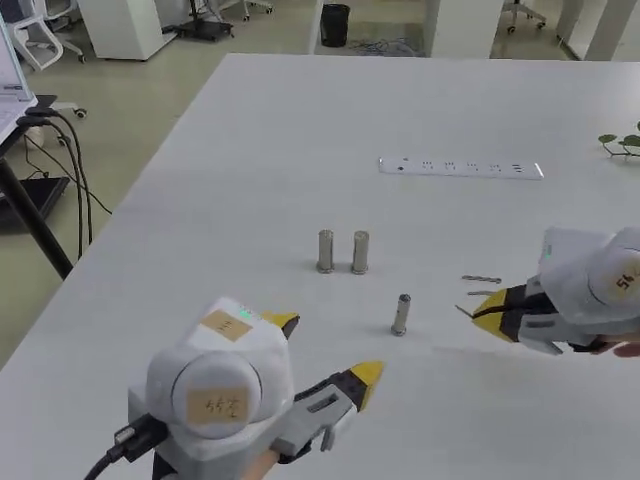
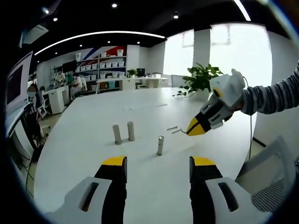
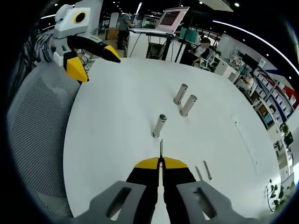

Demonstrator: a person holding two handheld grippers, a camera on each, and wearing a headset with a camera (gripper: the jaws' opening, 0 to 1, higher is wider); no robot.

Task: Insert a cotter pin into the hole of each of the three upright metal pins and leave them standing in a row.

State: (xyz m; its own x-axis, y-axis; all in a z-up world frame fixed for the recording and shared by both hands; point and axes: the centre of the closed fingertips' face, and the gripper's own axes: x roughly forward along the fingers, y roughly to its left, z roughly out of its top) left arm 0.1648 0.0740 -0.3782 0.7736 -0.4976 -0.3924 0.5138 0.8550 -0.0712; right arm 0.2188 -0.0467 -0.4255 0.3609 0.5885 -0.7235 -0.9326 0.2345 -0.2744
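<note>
Three upright metal pins stand on the white table: two side by side (image 1: 325, 250) (image 1: 360, 252) and a third (image 1: 401, 314) nearer and to the right. My right gripper (image 1: 487, 309) is shut on a thin cotter pin (image 3: 161, 148) whose tip points at the third pin (image 3: 159, 126), a short gap away. Two more cotter pins (image 1: 481, 279) (image 1: 482, 292) lie flat just beyond the right gripper. My left gripper (image 1: 325, 348) hovers open and holds nothing at the near edge, short of the pins (image 2: 160, 145).
A white power strip (image 1: 460, 167) lies across the table beyond the pins. A plant's leaves (image 1: 622, 143) show at the far right edge. The table's left edge (image 1: 150, 170) runs diagonally, with a dark stand and cables on the floor past it.
</note>
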